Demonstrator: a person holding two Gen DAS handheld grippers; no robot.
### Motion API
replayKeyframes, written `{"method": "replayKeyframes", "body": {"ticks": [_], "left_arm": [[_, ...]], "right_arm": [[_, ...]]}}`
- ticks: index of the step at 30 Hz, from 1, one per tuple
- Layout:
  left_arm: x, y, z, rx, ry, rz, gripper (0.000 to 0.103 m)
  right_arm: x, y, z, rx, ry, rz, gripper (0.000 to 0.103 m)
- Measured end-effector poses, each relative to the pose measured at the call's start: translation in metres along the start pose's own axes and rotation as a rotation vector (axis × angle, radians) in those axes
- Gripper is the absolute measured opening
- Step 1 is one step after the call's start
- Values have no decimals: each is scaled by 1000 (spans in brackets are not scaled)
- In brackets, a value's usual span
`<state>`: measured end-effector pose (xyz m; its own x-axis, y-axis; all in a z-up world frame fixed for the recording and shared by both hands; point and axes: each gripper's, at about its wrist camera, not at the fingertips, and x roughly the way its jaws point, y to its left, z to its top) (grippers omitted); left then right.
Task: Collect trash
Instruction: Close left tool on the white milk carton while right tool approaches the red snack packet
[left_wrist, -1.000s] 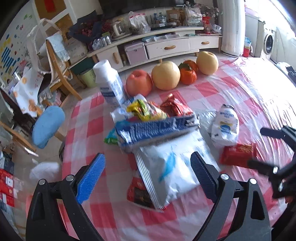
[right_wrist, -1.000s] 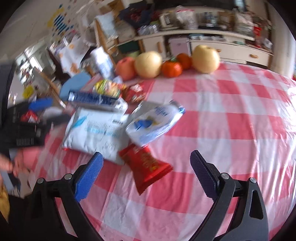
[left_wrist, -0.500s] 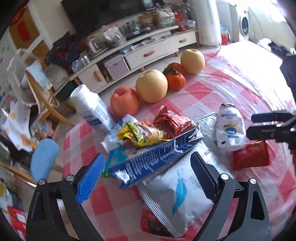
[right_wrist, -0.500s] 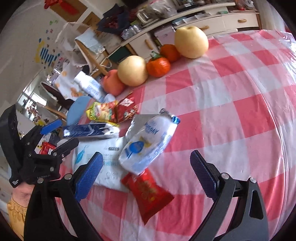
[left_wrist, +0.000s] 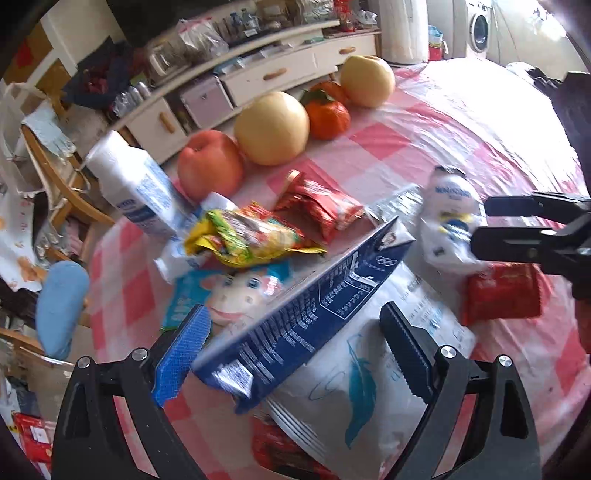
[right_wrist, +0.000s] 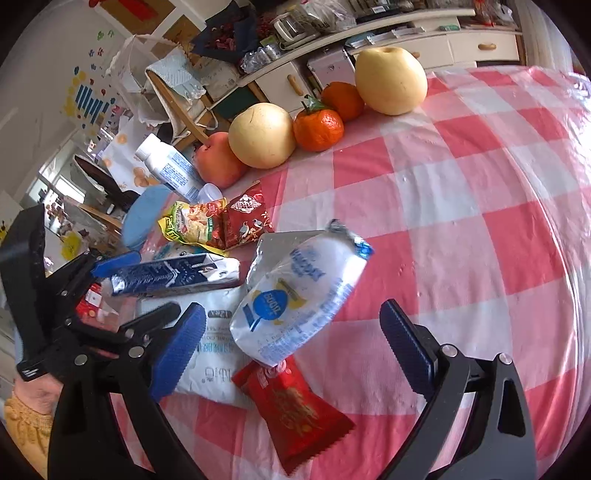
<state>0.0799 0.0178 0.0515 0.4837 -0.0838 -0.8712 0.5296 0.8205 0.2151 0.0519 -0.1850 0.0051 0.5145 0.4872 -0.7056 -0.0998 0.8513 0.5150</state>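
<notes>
A pile of wrappers lies on the red-checked table. My left gripper is open with the near end of a dark blue carton between its jaws, not gripped. The carton rests on a large white bag. Behind it lie a yellow-green wrapper and a red wrapper. My right gripper is open, just above a white-and-blue pouch and a red packet. The left gripper also shows in the right wrist view, around the carton.
A row of fruit stands at the table's far edge: a red apple, two pears, two oranges. A white bottle lies by the apple. A wooden chair and a blue stool stand beyond the table.
My left gripper has moved forward and down until the blue carton sits between its jaws. My right gripper has moved closer over the white-and-blue pouch. Both stay open.
</notes>
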Motion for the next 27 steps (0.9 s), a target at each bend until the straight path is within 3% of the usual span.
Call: {"method": "replayKeyframes", "body": {"ticks": [6,20,27], "left_arm": [[-1,-19,2,54,8,-24,87],[-5,-10,2,28,-49,-20,84],[1,-6,2,23,-52,-23,84]], "right_arm": [[3,4,1,-43,-13,-52,96],[5,3,-3,-93,42,-106,96],[2,14,-20,-249,118,-141,96]]}}
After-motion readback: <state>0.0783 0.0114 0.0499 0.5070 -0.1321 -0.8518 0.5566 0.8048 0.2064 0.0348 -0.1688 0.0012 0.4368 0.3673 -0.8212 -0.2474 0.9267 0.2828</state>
